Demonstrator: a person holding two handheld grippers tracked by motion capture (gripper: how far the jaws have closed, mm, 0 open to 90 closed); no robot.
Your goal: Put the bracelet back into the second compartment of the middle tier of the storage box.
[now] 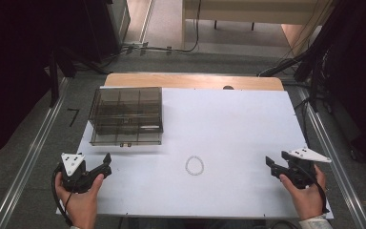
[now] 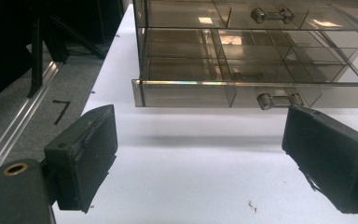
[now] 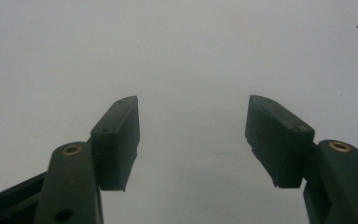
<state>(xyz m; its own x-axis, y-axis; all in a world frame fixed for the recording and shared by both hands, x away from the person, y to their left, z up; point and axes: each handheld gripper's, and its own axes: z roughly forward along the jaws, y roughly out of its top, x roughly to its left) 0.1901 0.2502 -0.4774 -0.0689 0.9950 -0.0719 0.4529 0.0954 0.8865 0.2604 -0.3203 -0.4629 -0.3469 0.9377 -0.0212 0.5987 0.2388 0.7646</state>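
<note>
Smoke-tinted, transparent plastic drawer organiser (image 1: pixel 126 116) stands on the white tabletop (image 1: pixel 238 124), just ahead of the left gripper (image 1: pixel 106 164), whose fingers (image 2: pixel 86 156) stand wide apart. Its lower drawer, slightly pulled out, presents a small metal bar handle (image 2: pixel 279 99) near the right-hand finger. The right gripper (image 1: pixel 270 163), fingers (image 3: pixel 119 140) likewise apart, hovers over bare tabletop. A thin beaded loop (image 1: pixel 194 165) lies between both grippers. The organiser probably handles as light, rigid, slippery and brittle; the handle seems the surest hold.
</note>
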